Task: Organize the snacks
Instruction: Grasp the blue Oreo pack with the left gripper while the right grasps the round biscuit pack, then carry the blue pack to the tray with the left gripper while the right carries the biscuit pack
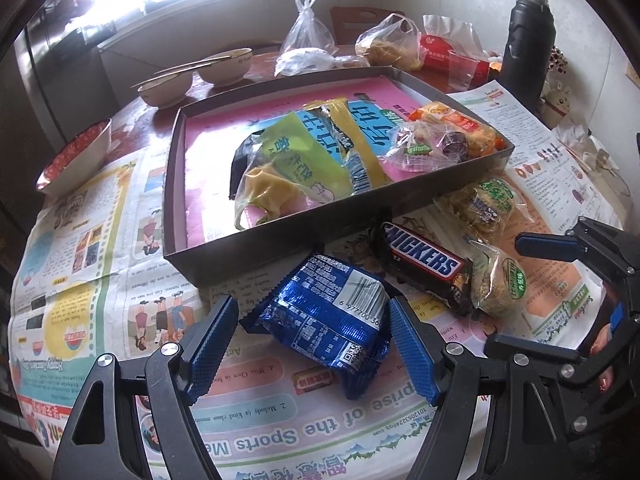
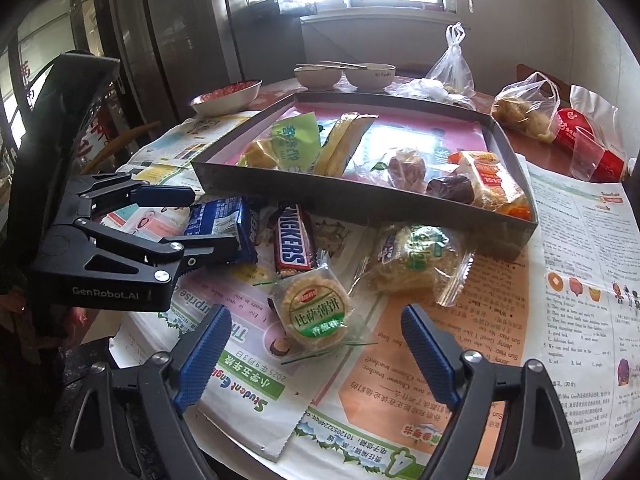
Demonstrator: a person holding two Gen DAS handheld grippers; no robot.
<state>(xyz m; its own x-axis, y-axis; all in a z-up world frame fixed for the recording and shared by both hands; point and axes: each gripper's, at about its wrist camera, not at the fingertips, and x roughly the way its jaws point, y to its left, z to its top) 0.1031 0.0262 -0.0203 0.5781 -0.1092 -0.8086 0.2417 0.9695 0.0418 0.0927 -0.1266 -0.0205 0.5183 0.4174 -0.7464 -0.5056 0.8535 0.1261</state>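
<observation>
My left gripper stands open around a blue foil packet that lies on the newspaper; its pads flank the packet without pressing. The right wrist view shows the same gripper and packet at the left. My right gripper is open just short of a round green-labelled cracker pack. A Snickers bar and a second clear cracker pack lie between them and the grey box. Several snacks lie in the box on its pink lining.
Two bowls with chopsticks, a red-patterned bowl, tied plastic bags, a plastic cup and a black flask crowd the far side of the round table. Newspaper covers the near side.
</observation>
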